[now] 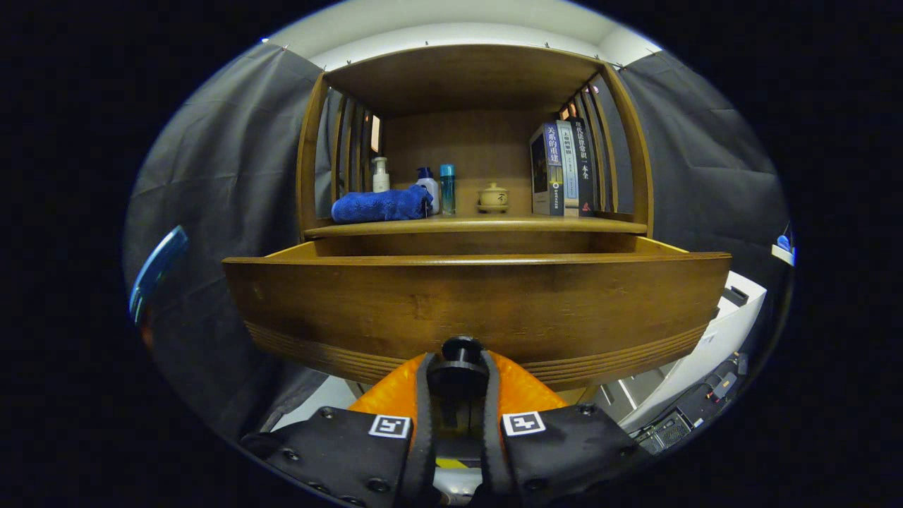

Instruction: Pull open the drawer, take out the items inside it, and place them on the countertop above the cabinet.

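Dark cloth walls close in the booth around a wooden cabinet [473,141], and we are looking at it from low down, along our fingers [421,416]. The drawer [480,303] stands pulled out toward us, its broad front just ahead of the fingers, its side walls running back under the counter [480,226]. Our gripper [457,377] is closed on the knob [460,361] at the lower middle of the drawer front, with one finger pressed to each side of it. We judge the first step, the pulling open, to be at or near its end. From this low angle the drawer front hides the inside, so we cannot tell what lies in it or how much. Beyond the fingers and above, the counter already carries a folded blue towel [381,205], a few bottles [429,189], a small lidded pot [492,197] and a row of upright books [561,168]; a bare stretch shows in front of the pot. Next, we think, the fingers must let go of the knob, back off, rise over the top edge of the drawer front and come down inside. Care is needed not to knock the drawer back shut on the way up.
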{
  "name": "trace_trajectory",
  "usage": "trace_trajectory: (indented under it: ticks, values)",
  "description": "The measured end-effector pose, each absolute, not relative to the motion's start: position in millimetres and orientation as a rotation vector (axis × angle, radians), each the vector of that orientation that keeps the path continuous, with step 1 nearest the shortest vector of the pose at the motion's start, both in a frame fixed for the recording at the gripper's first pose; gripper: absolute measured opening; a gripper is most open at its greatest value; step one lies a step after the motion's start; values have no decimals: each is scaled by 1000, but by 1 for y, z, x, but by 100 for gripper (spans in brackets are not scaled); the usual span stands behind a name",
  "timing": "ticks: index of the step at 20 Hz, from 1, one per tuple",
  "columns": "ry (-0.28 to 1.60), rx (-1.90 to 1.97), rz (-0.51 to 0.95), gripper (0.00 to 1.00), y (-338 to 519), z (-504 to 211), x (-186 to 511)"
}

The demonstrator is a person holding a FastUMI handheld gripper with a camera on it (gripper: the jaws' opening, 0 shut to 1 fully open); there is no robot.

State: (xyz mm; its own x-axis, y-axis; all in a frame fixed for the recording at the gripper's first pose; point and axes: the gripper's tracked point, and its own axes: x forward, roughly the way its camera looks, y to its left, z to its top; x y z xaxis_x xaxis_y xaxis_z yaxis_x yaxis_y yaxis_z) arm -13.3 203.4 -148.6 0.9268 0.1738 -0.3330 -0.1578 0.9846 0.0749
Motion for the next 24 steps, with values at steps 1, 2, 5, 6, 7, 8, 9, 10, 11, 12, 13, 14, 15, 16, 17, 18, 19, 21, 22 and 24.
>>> trace_trajectory:
  ticks: [1,2,5,6,7,8,9,10,11,12,13,14,15,16,17,18,19,21,22,24]
  values:
    - [351,52,171,34,202,-147,-17]
    - [348,49,174,34,204,-146,-19]
    - [346,45,173,34,204,-148,-21]
    - [346,46,172,35,203,-147,-22]
    - [344,45,169,35,203,-147,-21]
    - [344,44,166,38,203,-147,-20]
    - [344,45,164,39,203,-148,-20]
    - [345,47,164,44,203,-147,-21]
    - [345,48,164,46,203,-146,-20]
    - [345,49,165,48,204,-146,-20]
    - [348,50,167,49,205,-147,-19]
    - [356,50,164,53,204,-149,-20]
    - [361,53,168,53,205,-149,-21]
    - [361,56,172,60,207,-149,-20]
    - [354,58,179,66,208,-146,-21]
    - [344,60,185,72,209,-142,-22]
    - [333,61,188,78,209,-138,-23]
    - [308,69,189,91,208,-125,-23]
    - [294,76,187,97,207,-117,-23]
    - [263,99,175,97,201,-97,-22]
